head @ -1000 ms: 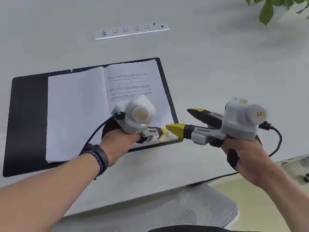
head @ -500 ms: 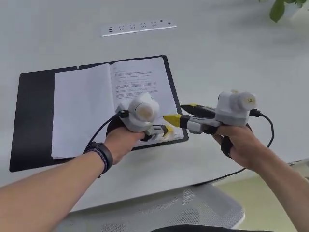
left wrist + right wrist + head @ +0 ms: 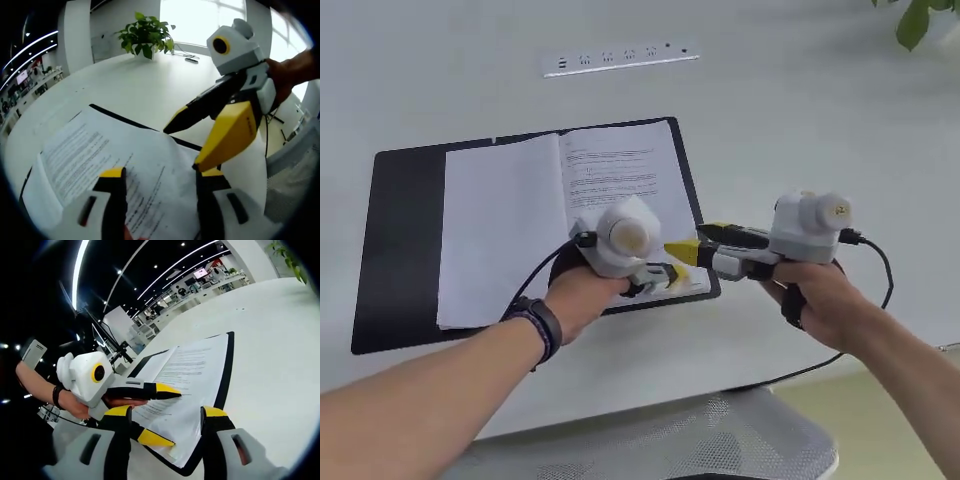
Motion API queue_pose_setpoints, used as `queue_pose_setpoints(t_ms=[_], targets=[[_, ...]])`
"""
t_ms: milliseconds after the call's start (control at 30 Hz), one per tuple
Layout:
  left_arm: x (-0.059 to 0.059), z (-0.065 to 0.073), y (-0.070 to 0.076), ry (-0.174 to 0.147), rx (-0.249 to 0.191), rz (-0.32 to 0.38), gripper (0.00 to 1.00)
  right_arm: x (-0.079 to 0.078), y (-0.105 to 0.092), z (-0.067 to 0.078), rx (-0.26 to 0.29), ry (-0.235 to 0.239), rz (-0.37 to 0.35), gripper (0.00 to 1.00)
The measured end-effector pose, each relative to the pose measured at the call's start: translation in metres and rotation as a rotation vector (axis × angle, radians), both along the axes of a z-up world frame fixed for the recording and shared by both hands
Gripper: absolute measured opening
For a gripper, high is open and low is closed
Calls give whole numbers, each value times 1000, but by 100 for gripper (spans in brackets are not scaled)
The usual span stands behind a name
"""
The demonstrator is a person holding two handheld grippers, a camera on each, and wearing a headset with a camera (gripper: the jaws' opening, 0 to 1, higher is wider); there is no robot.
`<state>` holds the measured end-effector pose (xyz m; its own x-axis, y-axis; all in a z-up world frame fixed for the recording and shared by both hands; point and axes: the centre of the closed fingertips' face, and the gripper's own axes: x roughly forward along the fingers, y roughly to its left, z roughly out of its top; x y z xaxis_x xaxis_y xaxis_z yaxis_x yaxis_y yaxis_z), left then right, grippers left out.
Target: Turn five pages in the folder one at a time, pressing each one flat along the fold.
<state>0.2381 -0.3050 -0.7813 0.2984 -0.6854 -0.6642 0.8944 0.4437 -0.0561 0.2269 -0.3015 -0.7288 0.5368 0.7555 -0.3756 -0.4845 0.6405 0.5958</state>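
A: Left claw first?
B: My left gripper (image 3: 162, 175) has its jaws apart with nothing pinched. It's over the lower right corner of the printed page (image 3: 620, 180), and lines of text run between the jaws in the left gripper view. I can't tell if it touches the paper.
A: Right one?
B: My right gripper (image 3: 167, 412) is spread too, gripping nothing. In the head view it's right of centre, tips aimed left at that same corner, just beside the left one's tips. Contact with the sheet, can't tell.
A: Where's the task item?
B: The folder (image 3: 400, 250) lies open on the white table (image 3: 820, 120), centre-left of the head view, with black cover showing around the sheets. The blank page (image 3: 500, 240) is left of the fold, the printed one right.
A: Anything else?
B: A power strip (image 3: 620, 58) at the top of the frame and a plant (image 3: 918, 18) in the upper right corner, both well apart from the folder.
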Motion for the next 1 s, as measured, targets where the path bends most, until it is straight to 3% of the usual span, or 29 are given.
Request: queue_pose_setpoints(t_ms=[267, 433, 667, 900, 1000], targets=[[-2, 0, 0, 4, 6, -11, 56, -5, -1, -1, 14, 24, 15, 46], [-10, 3, 1, 22, 5, -31, 61, -8, -3, -2, 28, 41, 19, 39], [-19, 9, 1, 28, -8, -54, 65, -14, -3, -7, 50, 80, 13, 25], [-18, 20, 7, 17, -27, -38, 67, -17, -3, -12, 55, 106, -6, 5], [-17, 23, 10, 15, -32, -33, 68, -18, -1, -13, 55, 112, -7, 2]])
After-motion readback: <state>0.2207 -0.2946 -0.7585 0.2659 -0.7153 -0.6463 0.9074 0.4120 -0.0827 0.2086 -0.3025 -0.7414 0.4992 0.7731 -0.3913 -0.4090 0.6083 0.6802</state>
